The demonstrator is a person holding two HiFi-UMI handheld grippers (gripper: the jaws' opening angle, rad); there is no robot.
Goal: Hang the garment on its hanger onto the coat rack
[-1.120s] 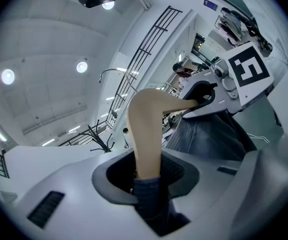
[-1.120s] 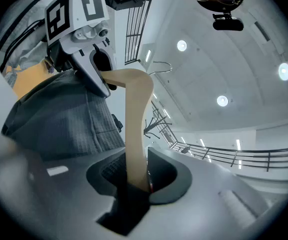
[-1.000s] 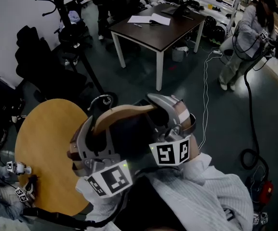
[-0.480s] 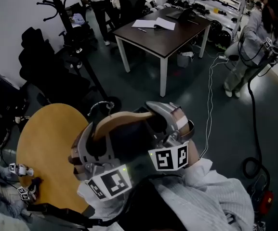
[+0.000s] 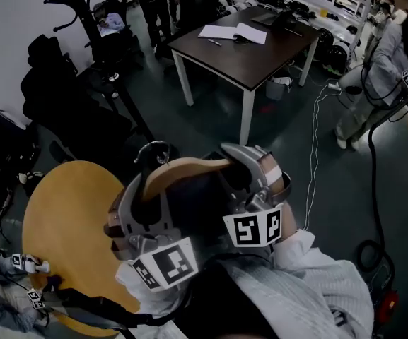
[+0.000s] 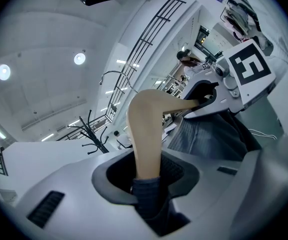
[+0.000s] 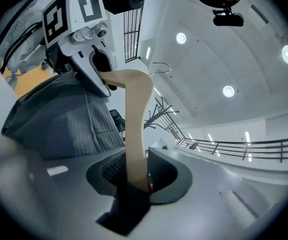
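Your left gripper (image 5: 134,205) and right gripper (image 5: 252,179) each pinch one end of the crosswise hanger (image 5: 186,168), garment (image 5: 189,207) draped below, its hook (image 5: 153,152) facing the coat rack (image 5: 82,9), well apart ahead-left

- left gripper (image 5: 134,198): smooth grey moulded shell, rounded edges
- right gripper (image 5: 240,167): same grey shell, with a white band and a brown band across the upper part
- left marker cube (image 5: 165,263): white faces, black square patterns
- right marker cube (image 5: 257,226): white faces, black square patterns, two faces showing
- sleeve (image 5: 310,281): pale grey-white ribbed knit, bunched at the cuff
- left gripper view: dark ribbed pads (image 6: 171,166) inside the jaw recess, slotted vent on the grey shell
- right gripper view: left gripper's housing has round screw fittings (image 7: 91,34) under its cube
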